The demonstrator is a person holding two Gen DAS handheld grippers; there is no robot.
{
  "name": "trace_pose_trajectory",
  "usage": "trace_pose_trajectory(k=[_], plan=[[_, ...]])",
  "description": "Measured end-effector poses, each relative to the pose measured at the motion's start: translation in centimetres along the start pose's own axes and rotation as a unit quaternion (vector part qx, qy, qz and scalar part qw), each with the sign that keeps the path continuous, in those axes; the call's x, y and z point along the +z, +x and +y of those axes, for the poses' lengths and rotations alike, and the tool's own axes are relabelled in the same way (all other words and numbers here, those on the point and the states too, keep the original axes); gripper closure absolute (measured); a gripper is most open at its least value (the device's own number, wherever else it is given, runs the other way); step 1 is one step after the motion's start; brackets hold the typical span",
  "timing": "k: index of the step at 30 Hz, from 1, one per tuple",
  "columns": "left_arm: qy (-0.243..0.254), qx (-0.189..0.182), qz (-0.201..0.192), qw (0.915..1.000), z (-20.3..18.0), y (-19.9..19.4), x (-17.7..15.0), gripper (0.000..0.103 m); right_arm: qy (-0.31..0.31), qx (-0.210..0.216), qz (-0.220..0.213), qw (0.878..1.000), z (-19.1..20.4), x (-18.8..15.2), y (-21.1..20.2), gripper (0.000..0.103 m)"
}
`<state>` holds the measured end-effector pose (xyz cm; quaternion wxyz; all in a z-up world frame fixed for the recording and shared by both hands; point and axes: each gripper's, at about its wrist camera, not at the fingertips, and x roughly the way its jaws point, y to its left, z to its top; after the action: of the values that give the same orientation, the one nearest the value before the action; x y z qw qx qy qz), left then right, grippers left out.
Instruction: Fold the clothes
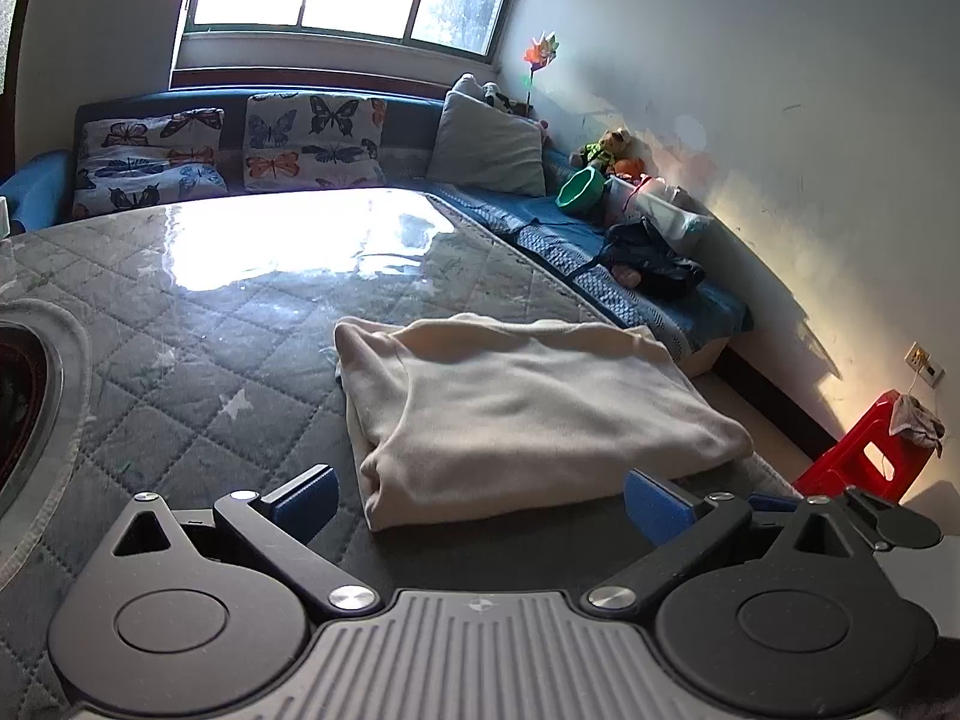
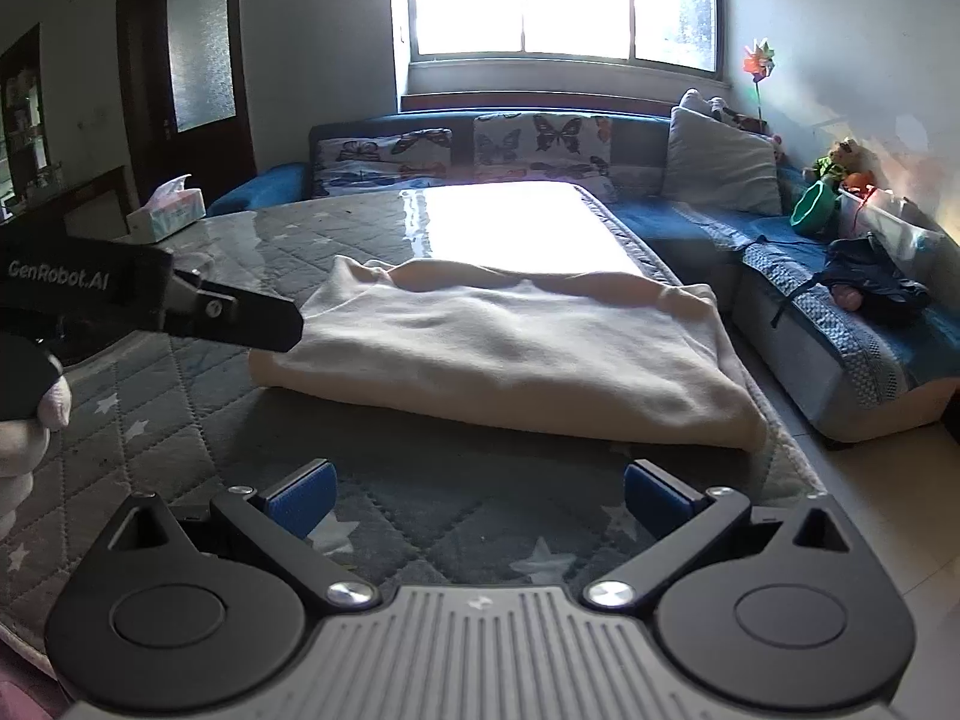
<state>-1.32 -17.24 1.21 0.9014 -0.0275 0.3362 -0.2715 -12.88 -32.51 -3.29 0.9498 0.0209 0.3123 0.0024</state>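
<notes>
**Both grippers wide apart, cream garment lying folded on the quilted mattress**

The left gripper (image 1: 480, 501) has its blue-padded fingers (image 1: 306, 495) spread wide with nothing clamped between them. In its own view the near edge of the folded cream-coloured fleece garment (image 1: 528, 408) lies between and just beyond the two pads, apart from them. The right gripper (image 2: 480, 495) likewise has its blue-padded fingers (image 2: 303, 495) wide apart and empty, held over bare quilt, with the garment a little farther off.

The garment lies as a thick, roughly rectangular bundle on the grey quilted mattress with white stars (image 2: 180, 420), close to the mattress's right edge. Its near edge is a rounded fold; the far edge is rumpled.

In the right wrist view the left gripper's black body reaches in from the left, its tip just beside the garment's left corner; whether it touches the cloth I cannot tell. A light-gloved hand (image 2: 24, 438) shows at the left edge below it.

Beyond the mattress stands a blue corner sofa (image 2: 690, 222) with butterfly-print cushions (image 2: 540, 144) and a plain grey pillow (image 2: 720, 162). A green plastic bowl (image 2: 813, 204), soft toys and a dark bundle of cloth (image 2: 876, 282) sit along its right side. A tissue box (image 2: 171, 207) stands at the left, and a red plastic stool (image 1: 864, 456) stands on the floor by the wall.
</notes>
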Motion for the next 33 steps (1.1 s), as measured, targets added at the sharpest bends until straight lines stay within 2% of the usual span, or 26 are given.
trace_pose_trajectory(k=[17, 33], plan=[[0.009, 0.028, 0.038, 0.9988, -0.7, -0.3, -2.0, 0.0, -0.001, -0.007, 0.0, 1.0, 0.5, -0.7, -0.3, 0.0], [0.009, 0.05, 0.04, 0.9979, -0.9, -1.5, -3.2, 0.0, -0.003, -0.006, -0.007, 1.0, 1.2, -1.2, -0.7, 0.0]])
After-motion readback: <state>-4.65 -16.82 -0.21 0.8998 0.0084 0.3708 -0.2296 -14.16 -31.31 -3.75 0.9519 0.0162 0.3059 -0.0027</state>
